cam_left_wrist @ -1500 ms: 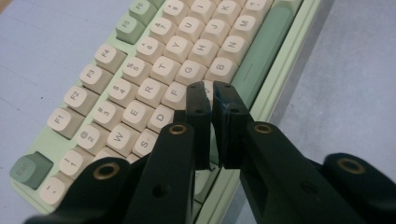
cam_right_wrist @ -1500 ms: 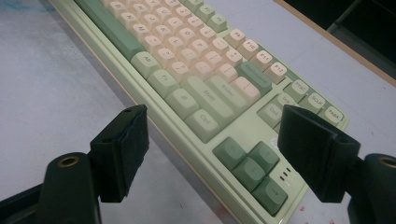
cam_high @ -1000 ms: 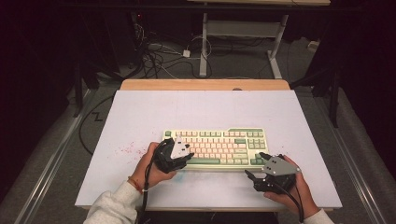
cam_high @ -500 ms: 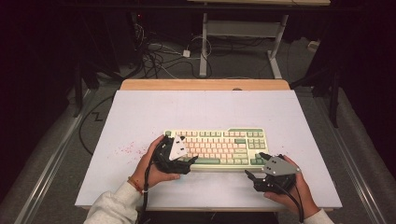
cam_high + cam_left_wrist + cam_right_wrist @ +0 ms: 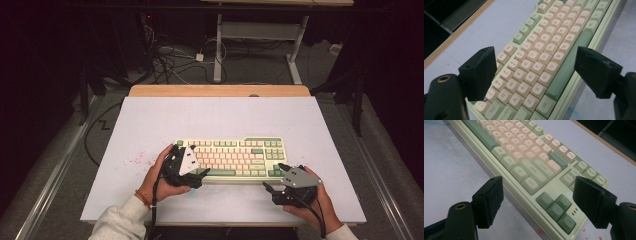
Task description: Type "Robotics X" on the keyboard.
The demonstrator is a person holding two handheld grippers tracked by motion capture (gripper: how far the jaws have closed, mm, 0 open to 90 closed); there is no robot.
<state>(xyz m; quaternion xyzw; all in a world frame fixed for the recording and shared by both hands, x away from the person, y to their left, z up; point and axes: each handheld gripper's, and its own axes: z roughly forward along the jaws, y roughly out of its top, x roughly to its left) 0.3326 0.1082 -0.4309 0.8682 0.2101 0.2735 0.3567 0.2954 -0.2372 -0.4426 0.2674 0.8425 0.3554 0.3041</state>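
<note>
A pale green keyboard with cream and green keys lies across the near middle of the white table. My left gripper hovers open over its left end. In the left gripper view the keyboard runs between the wide jaws of the left gripper, above the letter keys. My right gripper is open beside the keyboard's front right corner. In the right gripper view the arrow keys and the keyboard lie between the spread jaws of the right gripper. Neither gripper holds anything.
Red specks mark the table left of the keyboard. A wooden strip runs along the table's far edge. Beyond it, cables and white desk legs stand on the floor. Bare table surface stretches behind the keyboard.
My left gripper has shifted slightly over the keyboard's left end. The right gripper has stayed where it was.
</note>
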